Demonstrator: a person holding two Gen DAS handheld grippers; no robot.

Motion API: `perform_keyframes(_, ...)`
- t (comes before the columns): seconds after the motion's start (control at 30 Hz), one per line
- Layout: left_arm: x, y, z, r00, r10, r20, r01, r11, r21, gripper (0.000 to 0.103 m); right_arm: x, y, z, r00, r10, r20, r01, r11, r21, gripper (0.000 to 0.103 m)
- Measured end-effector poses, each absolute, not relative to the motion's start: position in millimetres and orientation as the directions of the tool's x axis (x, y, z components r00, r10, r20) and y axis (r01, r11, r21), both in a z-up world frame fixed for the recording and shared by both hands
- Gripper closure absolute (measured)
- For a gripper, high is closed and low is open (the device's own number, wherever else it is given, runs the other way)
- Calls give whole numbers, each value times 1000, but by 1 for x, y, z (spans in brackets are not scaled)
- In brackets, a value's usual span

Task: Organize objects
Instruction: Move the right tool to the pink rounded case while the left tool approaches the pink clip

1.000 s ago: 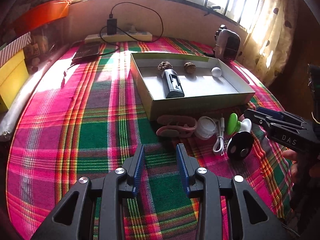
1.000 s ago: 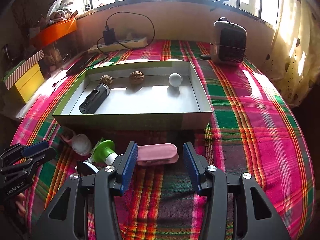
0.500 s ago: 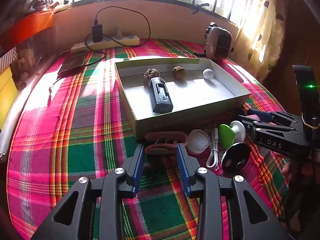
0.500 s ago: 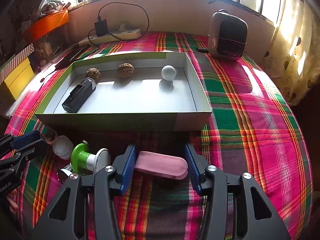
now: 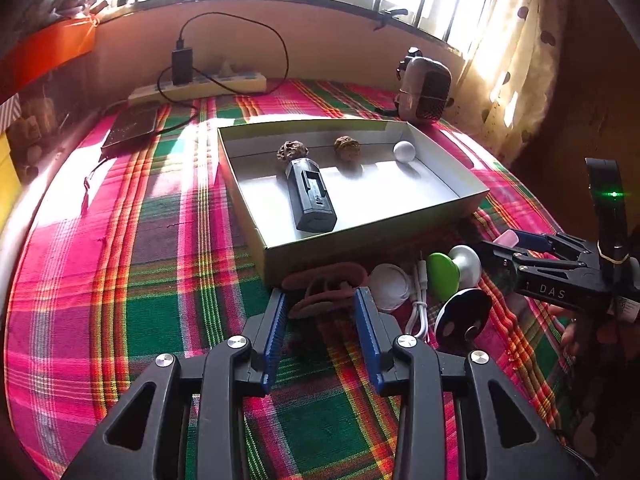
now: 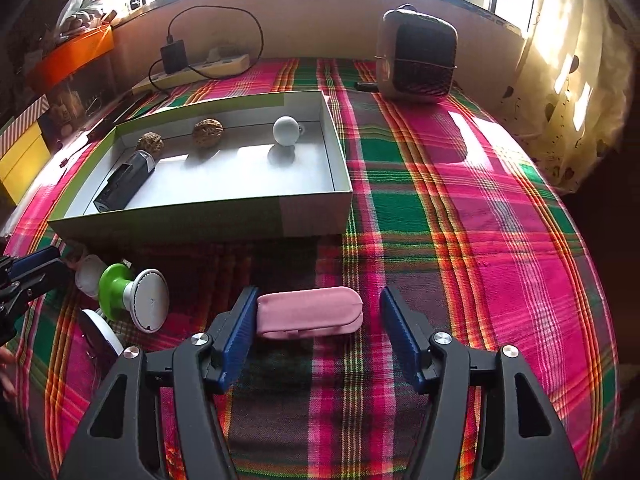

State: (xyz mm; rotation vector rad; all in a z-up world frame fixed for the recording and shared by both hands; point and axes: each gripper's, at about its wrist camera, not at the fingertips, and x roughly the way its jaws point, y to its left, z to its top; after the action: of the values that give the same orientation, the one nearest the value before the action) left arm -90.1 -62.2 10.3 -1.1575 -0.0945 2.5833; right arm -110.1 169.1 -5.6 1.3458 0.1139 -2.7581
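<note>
A shallow box (image 5: pixel 372 224) (image 6: pixel 200 220) on the plaid cloth holds a black device (image 5: pixel 312 196) (image 6: pixel 124 180), two walnuts (image 5: pixel 346 146) (image 6: pixel 207 131) and a white ball (image 5: pixel 404 150) (image 6: pixel 286 130). My left gripper (image 5: pixel 320 300) is open, its tips on either side of a pink clip (image 5: pixel 324 284) in front of the box. My right gripper (image 6: pixel 316 308) is open around a pink case (image 6: pixel 310 316) lying crosswise; its left pad is close to or touching the case end. It shows in the left wrist view (image 5: pixel 512 240).
Between the grippers lie a green-and-white knob (image 5: pixel 452 270) (image 6: pixel 128 292), a white puck (image 5: pixel 388 282), a white cable (image 5: pixel 418 304) and a black disc (image 5: pixel 464 318). A small heater (image 6: pixel 416 62), a power strip (image 5: pixel 200 84) and a dark pad (image 5: pixel 130 130) sit farther back.
Both grippers moved forward. The left tips now flank the pink clip. The right jaws now straddle the pink case, which has turned crosswise.
</note>
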Motion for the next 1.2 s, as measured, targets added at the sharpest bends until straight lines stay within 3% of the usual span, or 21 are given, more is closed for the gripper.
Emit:
perform_keyframes(0.43, -72, -37, 11, -590, 352, -727, -329, -927, -181, 70, -110, 183, -6, -615, -24, -788, 75, -997, -28, 41)
perform_keyframes(0.77, -75, -52, 17, -644, 253, -722, -240, -963, -123, 70, -108, 194, -7, -614, -22, -789, 64, -998, -22, 41)
perform_keyframes(1.2, -96, -40, 7, -614, 224, -757, -247, -965, -85, 70, -110, 197, -8, -610, -48, -791, 89, -996, -8, 40)
